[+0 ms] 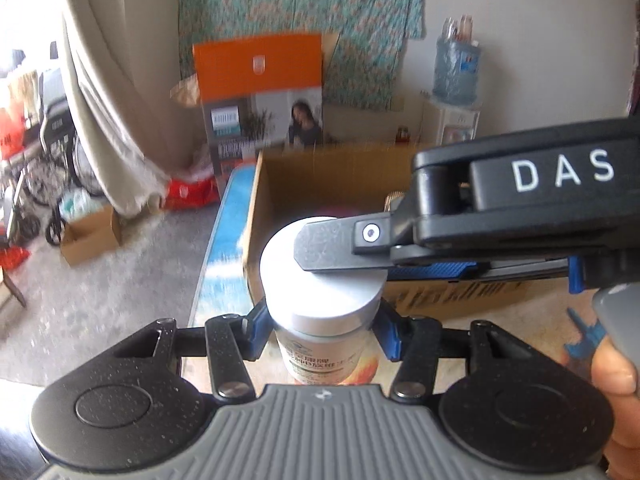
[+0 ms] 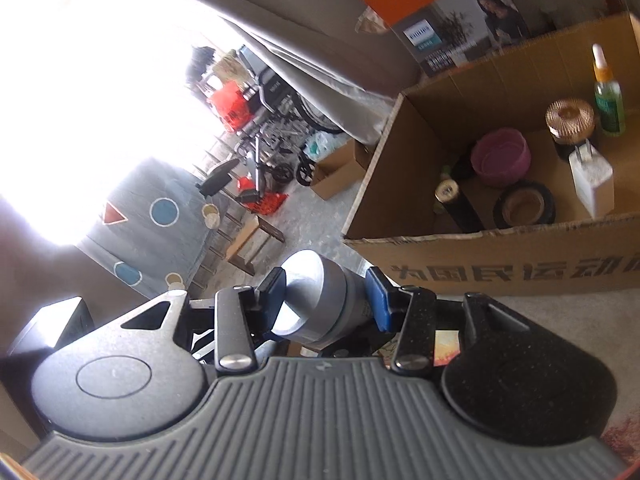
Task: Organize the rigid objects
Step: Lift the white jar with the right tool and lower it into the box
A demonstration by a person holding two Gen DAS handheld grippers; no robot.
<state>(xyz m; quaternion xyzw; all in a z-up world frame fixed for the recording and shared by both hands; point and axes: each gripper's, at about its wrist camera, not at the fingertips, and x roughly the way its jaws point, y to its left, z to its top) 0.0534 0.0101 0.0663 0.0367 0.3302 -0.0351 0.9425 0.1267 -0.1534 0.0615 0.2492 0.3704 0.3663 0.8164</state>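
White-capped bottle [image 1: 320,300] gripped by both grippers, just in front of the cardboard box [image 2: 500,256].

Left gripper [image 1: 320,332] clamps the bottle's body below the cap; right gripper [image 2: 326,298] clamps the cap from the side. The box's near wall stands just beside it, with a purple bowl [image 2: 500,156], tape roll [image 2: 526,204], dropper bottle [image 2: 608,100] and white charger [image 2: 592,184] filling much of the floor inside; bare tabletop lies to the right.
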